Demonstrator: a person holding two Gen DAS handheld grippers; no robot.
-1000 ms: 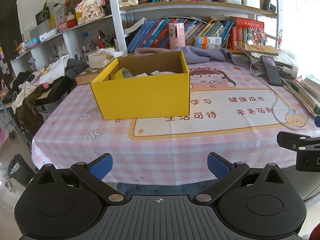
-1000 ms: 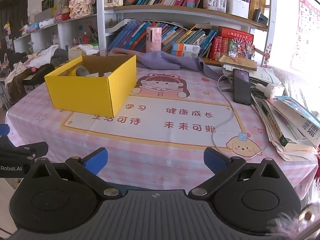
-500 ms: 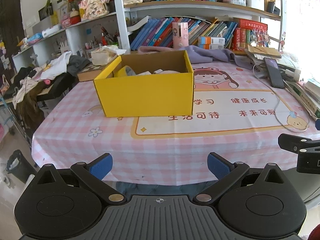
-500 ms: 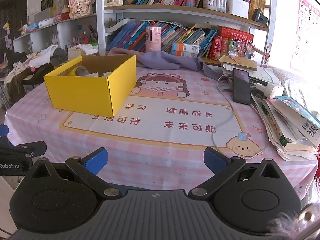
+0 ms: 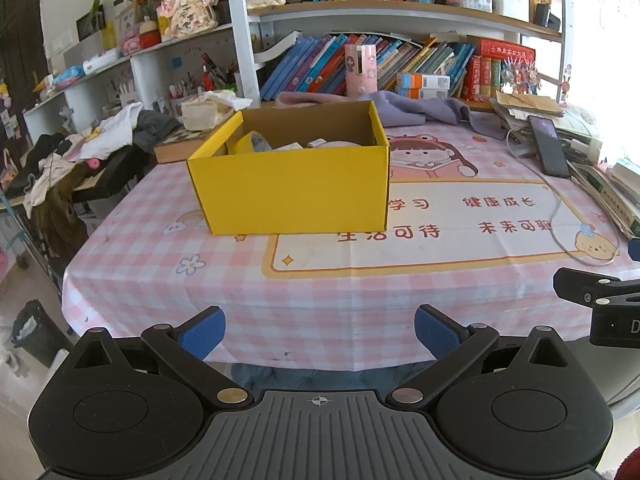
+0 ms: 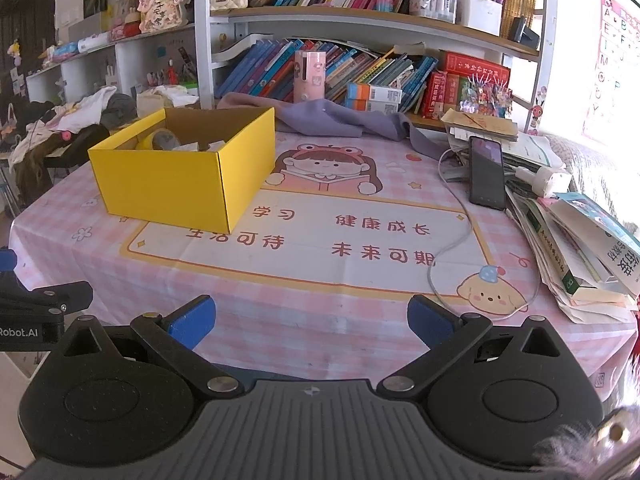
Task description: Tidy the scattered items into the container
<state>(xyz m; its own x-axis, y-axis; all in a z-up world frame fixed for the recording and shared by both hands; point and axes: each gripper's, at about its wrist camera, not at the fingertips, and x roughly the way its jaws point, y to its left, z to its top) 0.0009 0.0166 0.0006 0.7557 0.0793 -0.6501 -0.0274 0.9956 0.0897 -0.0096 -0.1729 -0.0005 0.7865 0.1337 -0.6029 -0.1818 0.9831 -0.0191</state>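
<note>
Left gripper point(image 5: 318, 332): fingers spread wide, nothing between the blue pads, held off the near edge of the table point(image 5: 320, 292). Right gripper point(image 6: 312, 322): likewise spread wide, empty, also off the near edge; its black frame shows at the right margin of the left wrist view, and the left one's frame at the left margin of the right wrist view.

Table covered with a pink checked cloth bearing a cartoon girl, a chick and Chinese characters in a yellow-bordered panel.

Yellow cardboard box point(image 5: 294, 196), open top, sits toward the left side of the table, roughly midway between near and far edges, one corner overlapping the printed panel. Inside: a yellow tape roll point(image 5: 252, 144) leaning against the left wall, plus pale flat items point(image 5: 316, 145) beside it; too little shows over the rim to identify them.

Middle and near part of the cloth carry no loose objects apart from a white cable point(image 6: 448, 248) looping across the right part of the panel near the chick.

Right edge: a black phone point(image 6: 486, 172) lying face up on papers, a white charger plug point(image 6: 548, 178) just beside it, and a slumped stack of books point(image 6: 580, 256).

Far edge: a purple cloth point(image 6: 332, 118) bunched behind the box, a pink cylindrical container point(image 6: 309, 76) upright behind that, against bookshelves point(image 6: 360, 20).

Off the left edge: clothes point(image 5: 80, 148) heaped on a dark stand.
</note>
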